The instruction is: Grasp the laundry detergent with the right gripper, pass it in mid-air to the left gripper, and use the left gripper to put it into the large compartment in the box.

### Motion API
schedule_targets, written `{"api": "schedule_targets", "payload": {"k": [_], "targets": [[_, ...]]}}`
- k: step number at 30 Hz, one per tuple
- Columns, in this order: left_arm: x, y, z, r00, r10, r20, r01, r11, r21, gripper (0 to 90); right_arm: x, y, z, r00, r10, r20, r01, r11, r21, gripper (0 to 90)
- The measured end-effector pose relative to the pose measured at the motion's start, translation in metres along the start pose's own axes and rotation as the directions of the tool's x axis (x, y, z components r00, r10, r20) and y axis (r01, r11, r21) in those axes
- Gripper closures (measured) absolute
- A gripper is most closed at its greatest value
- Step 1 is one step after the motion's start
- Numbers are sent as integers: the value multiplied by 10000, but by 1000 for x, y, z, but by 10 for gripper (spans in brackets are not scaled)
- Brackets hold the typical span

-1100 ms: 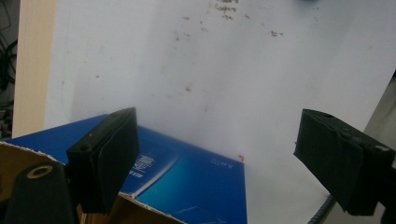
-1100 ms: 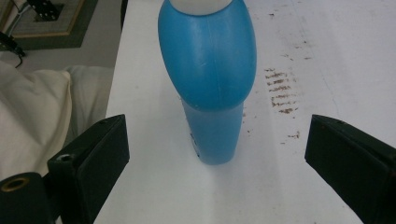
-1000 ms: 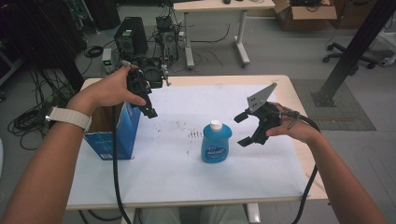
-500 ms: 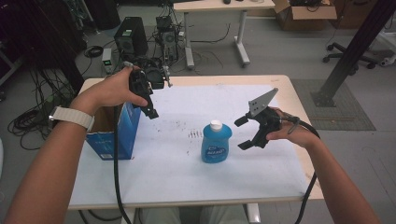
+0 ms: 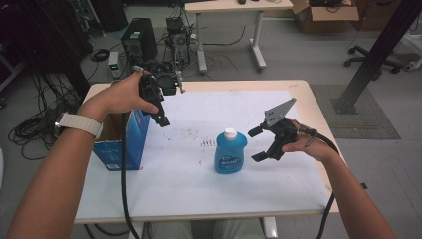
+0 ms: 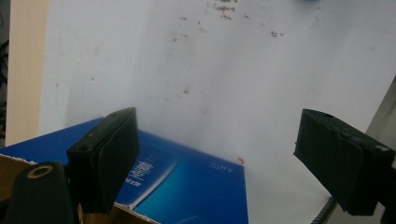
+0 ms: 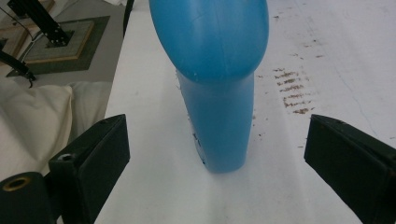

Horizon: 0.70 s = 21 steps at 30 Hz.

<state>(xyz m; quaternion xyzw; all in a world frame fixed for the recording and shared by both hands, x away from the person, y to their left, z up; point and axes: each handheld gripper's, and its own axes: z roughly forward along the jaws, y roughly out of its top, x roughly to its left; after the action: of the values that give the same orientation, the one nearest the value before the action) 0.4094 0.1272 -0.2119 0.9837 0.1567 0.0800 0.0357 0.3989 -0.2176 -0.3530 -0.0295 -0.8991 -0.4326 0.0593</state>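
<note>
Blue bottle (image 5: 230, 152) stands upright at worktop (image 5: 199, 184) centre, ungrasped. Right claw (image 5: 257, 145) released, jaws spread just at its 3 o'clock. Left claw (image 5: 160, 111) released above open blue box (image 5: 130, 141) at 9 o'clock. Judgement: pick-up not yet begun; grasp and boxing remain.

blue bottle (image 5: 230, 153): 1; blue box (image 5: 124, 142): 1; gripper: 2 (image 5: 160, 115) (image 5: 258, 144)
</note>
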Motion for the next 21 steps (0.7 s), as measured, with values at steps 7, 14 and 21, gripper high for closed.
{"api": "schedule_targets", "payload": {"k": [7,14,21], "targets": [[0,1,1,10000,-58,21,58,10000,17,144,-1,-5,4,10000,45,-14,-46,9997,-248,67],[1,2,2,10000,-34,-4,34,10000,50,144,-3,-11,6,9999,108,-34,-110,9985,-531,68],[0,3,3,10000,-49,32,49,10000,66,144,-4,-14,9,10000,48,-87,-54,9976,-693,68]]}}
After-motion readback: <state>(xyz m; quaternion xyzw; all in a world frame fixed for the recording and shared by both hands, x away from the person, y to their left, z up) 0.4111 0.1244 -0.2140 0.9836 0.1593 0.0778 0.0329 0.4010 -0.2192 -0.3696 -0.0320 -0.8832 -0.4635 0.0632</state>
